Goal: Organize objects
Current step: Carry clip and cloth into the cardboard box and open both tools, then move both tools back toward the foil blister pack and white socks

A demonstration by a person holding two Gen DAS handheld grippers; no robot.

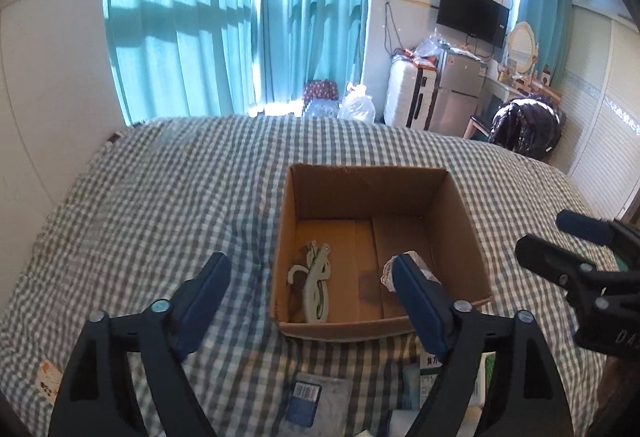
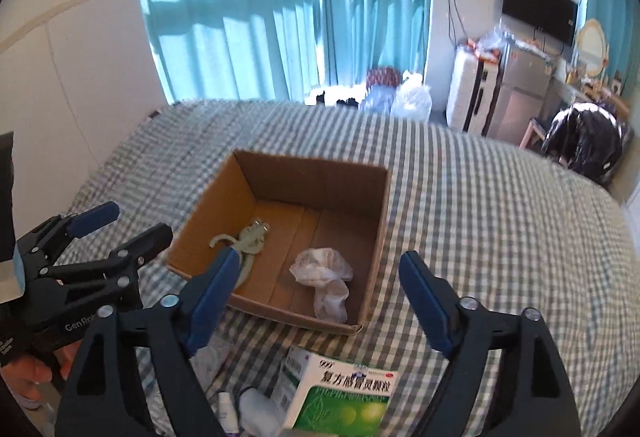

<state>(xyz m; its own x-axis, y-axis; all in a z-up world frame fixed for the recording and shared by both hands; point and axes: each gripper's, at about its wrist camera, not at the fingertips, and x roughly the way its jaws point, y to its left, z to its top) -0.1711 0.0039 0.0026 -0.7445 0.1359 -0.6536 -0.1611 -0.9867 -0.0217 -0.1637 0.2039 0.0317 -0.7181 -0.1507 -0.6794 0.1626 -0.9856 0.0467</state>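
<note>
An open cardboard box [image 1: 460, 205] [image 2: 244, 173] stands on the checked bed. Inside lie a pale green cable with a plug [image 1: 316, 281] [image 2: 250, 237] and a crumpled white plastic bag [image 2: 324, 273], partly hidden in the left wrist view [image 1: 420, 265]. My left gripper [image 1: 308, 297] is open and empty above the box's near edge; it shows in the right wrist view [image 2: 124, 225]. My right gripper [image 2: 316, 297] is open and empty above the near edge, seen in the left wrist view [image 1: 548, 233]. A green and white medicine box [image 2: 340, 393] lies below the right gripper.
On the bed near me lie a small blue packet [image 1: 306, 401], a card at the left [image 1: 48, 385], a white bottle [image 2: 228, 409] and white cloth [image 2: 256, 409]. Beyond the bed stand curtains [image 1: 240, 17], a suitcase [image 1: 404, 97], a fridge [image 1: 460, 89] and a chair with a black jacket [image 1: 524, 125].
</note>
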